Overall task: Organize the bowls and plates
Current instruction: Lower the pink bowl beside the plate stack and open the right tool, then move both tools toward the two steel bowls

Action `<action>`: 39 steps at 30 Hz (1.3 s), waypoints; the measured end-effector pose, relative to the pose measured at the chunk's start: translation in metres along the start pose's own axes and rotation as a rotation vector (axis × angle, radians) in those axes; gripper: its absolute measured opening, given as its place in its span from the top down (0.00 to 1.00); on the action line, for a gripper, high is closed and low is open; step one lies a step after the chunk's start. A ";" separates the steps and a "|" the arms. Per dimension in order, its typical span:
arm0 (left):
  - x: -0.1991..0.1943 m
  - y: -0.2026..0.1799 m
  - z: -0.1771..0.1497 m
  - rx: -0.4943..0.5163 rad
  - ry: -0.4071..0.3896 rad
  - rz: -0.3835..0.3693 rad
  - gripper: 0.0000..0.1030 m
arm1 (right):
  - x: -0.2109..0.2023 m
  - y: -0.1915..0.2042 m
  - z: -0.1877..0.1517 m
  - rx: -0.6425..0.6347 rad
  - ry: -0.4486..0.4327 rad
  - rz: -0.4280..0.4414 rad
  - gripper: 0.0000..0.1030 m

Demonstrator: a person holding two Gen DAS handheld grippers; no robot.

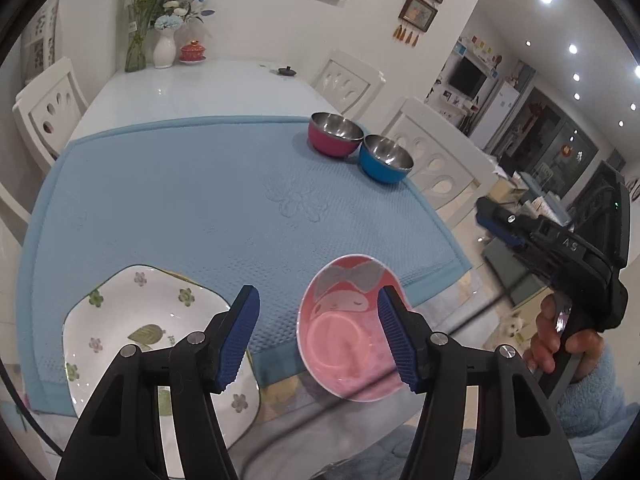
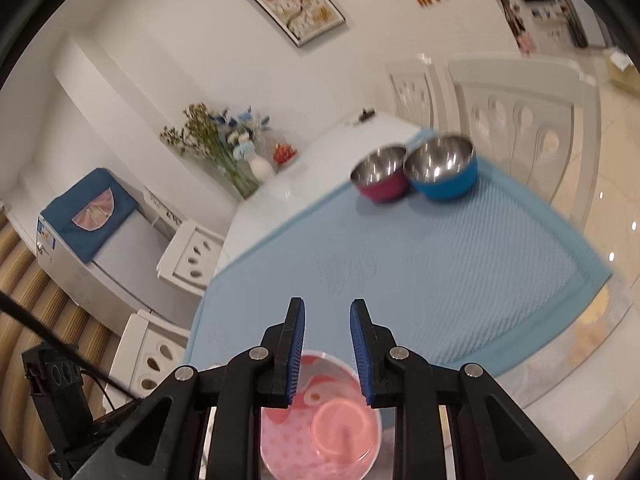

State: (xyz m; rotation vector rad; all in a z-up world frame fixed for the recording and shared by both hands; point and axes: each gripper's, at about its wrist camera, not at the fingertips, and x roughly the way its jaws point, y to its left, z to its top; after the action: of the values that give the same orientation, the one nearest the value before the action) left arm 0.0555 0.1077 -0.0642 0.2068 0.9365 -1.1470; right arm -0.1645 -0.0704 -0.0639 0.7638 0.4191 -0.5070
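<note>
At the near edge of the blue mat (image 1: 180,200) lie the two plates: a white floral plate (image 1: 132,320) to the left and a pink cartoon plate (image 1: 340,332) to its right, apart from each other; the pink one appears to hang partly off the mat's border toward the person. Far across the mat, near its right corner, a red bowl (image 1: 334,134) and a blue bowl (image 1: 386,158) stand upright and touching; nothing is stacked yet, so I judge the sorting barely begun.

The chief risk seems to be the pink plate; it sits so close to the front that a finger coming down on its rim could tip it or push it off the edge, and a glazed rim lying flat offers little for the pads to bite. A second risk is the pair of bowls; a grab at one would likely nudge its neighbour toward the mat's side edge. A plate pinched by one rim could also swing and knock the floral plate when carried over it.

The left gripper (image 1: 316,300) points steeply down between the two plates, its jaws wide apart with only mat showing between them. The right gripper (image 2: 327,304) points less steeply and is rolled, so its view of the table (image 1: 192,92) is tilted; its jaws stand nearly together with a narrow gap and nothing in it, the pink plate lying below and behind the fingertips. A hand (image 1: 560,340) in a fluffy pale sleeve (image 1: 600,392) wraps its handle.
</note>
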 end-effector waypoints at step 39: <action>0.180 -0.065 0.172 0.082 0.091 0.153 0.35 | -0.057 -0.131 0.188 -0.175 -0.265 -0.236 0.38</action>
State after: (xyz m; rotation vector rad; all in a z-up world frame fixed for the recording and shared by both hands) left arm 0.1079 -0.1442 -0.0680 0.3934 0.9383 -1.0414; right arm -0.2526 -0.2738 0.0172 0.4720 0.3026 -0.7717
